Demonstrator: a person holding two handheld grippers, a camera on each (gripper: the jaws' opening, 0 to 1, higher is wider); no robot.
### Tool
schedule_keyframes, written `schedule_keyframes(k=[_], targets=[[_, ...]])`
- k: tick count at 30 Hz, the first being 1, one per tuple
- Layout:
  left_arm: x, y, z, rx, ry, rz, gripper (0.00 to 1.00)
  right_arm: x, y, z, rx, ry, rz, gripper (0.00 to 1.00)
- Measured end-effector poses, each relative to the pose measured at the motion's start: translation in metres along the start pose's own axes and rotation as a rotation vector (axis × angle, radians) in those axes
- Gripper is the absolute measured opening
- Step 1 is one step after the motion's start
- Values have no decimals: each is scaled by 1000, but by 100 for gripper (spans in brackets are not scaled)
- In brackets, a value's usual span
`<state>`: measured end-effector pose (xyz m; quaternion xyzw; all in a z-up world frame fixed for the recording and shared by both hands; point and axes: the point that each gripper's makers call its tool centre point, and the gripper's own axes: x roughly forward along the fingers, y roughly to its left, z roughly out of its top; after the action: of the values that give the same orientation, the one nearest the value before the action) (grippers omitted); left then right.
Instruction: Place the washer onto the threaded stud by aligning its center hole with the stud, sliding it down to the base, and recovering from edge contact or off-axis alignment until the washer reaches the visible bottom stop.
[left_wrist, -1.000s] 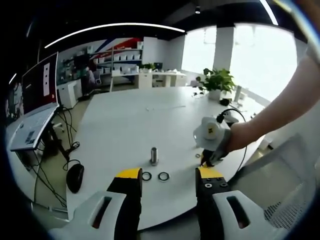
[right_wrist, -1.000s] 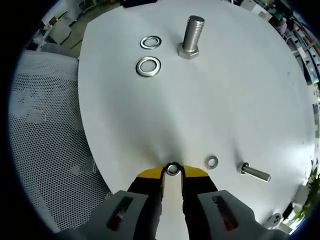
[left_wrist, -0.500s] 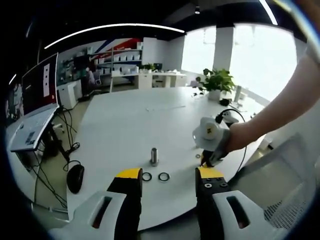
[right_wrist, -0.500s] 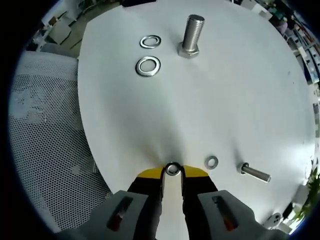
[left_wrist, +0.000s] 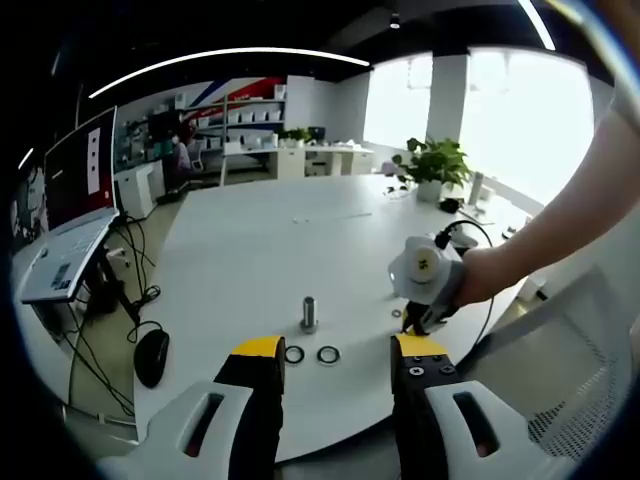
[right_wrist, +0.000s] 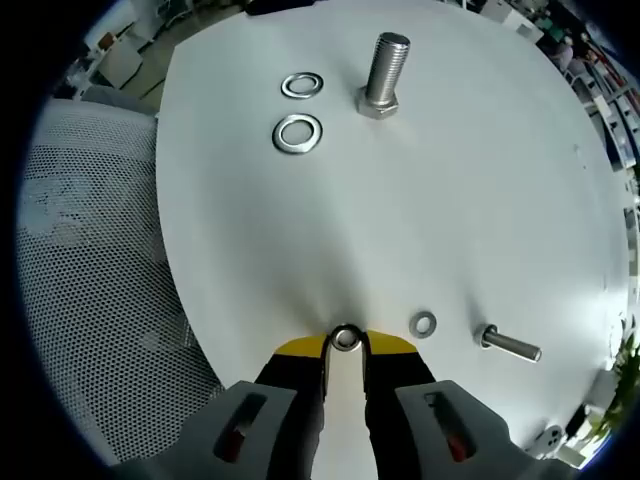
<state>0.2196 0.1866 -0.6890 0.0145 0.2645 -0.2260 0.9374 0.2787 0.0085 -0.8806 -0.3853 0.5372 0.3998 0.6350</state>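
Observation:
A threaded stud (right_wrist: 384, 73) stands upright on its hex base on the white round table (right_wrist: 460, 200); in the left gripper view the stud (left_wrist: 309, 313) is just beyond my jaws. Two large washers (right_wrist: 297, 133) (right_wrist: 301, 85) lie beside it, also seen as washers (left_wrist: 327, 353) (left_wrist: 293, 353) in the left gripper view. My right gripper (right_wrist: 345, 342) is shut on a small washer (right_wrist: 345, 338) at the table's near edge. My left gripper (left_wrist: 335, 352) is open and empty, held off the table. A person's hand brings the right gripper (left_wrist: 415, 315) into the left gripper view.
A second small washer (right_wrist: 423, 324) and a bolt lying on its side (right_wrist: 510, 346) rest right of my right jaws. A mesh chair (right_wrist: 90, 260) sits beside the table. A potted plant (left_wrist: 435, 163), a cable (left_wrist: 470, 225), and a laptop desk (left_wrist: 60, 250) surround the table.
The right gripper has lifted very slightly with the small washer, and the right gripper view has shifted a little. The left gripper has not moved.

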Motion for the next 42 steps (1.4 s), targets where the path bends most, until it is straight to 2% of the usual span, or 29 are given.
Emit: schedule_keyframes(k=[11, 18, 24, 28, 35, 42], targets=[[0, 1, 0, 2, -3, 4, 40, -2, 1, -2, 14, -95, -12, 15], [0, 1, 1, 1, -3, 3, 39, -2, -2, -3, 57, -149, -14, 14], [0, 2, 0, -3, -3, 3, 39, -4, -1, -5, 70, -168, -12, 14], [0, 1, 0, -2, -2, 1, 39, -9, -5, -5, 121, -195, -9, 14], [0, 2, 0, -4, -3, 2, 39, -22, -9, -2, 142, -243, -16, 14], [0, 2, 0, -4, 1, 2, 39, -33, -16, -8, 180, -273, -12, 14]])
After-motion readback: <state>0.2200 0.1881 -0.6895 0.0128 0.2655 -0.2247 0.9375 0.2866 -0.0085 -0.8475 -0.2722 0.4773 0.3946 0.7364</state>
